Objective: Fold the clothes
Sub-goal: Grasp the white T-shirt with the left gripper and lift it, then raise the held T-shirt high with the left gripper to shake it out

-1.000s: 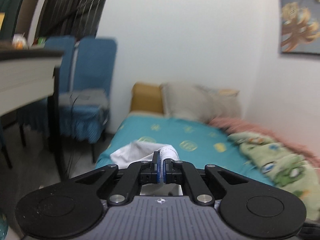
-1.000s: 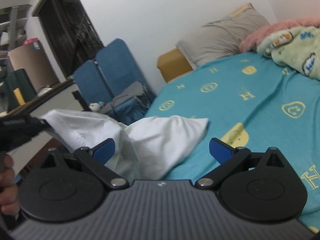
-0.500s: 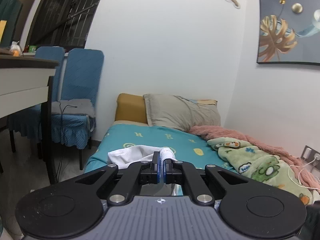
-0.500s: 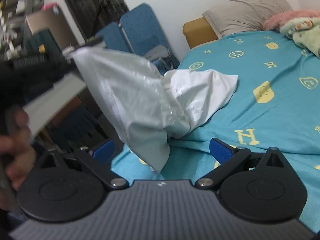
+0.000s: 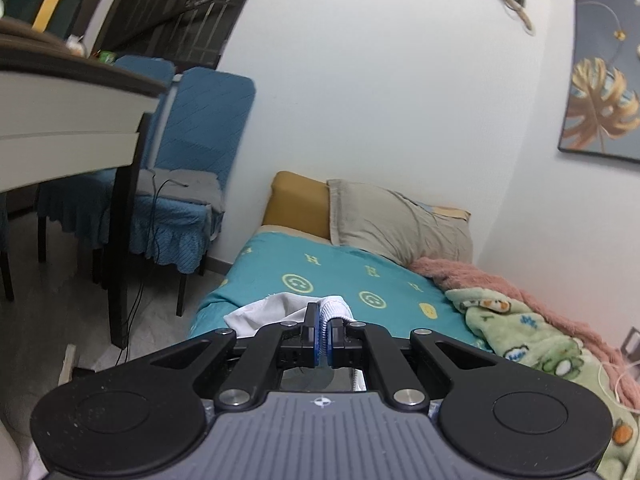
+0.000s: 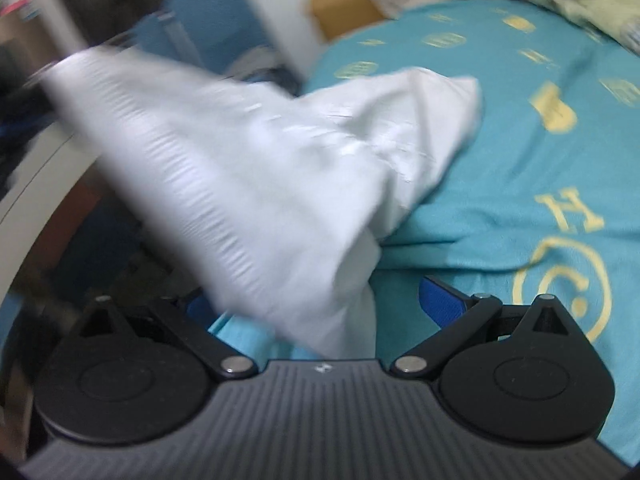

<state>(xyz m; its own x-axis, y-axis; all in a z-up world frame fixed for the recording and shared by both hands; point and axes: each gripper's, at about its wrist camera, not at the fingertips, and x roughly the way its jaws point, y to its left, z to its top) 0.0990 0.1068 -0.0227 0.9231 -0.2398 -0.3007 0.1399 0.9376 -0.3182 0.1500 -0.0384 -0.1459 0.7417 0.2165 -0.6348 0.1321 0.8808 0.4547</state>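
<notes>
While left gripper point(image 5: 323, 334) pinches the white garment point(image 6: 280, 160), right gripper point(image 6: 320, 300) hangs open, empty. No fold yet; garment bunched on the bed point(image 6: 520, 200).

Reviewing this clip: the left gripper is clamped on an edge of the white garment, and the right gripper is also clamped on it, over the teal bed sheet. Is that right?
Not quite. The left gripper is clamped on the white garment, but the right gripper is not: the right wrist view shows its fingers spread wide, with cloth hanging between them unpinched. The teal bed sheet is right.
</notes>
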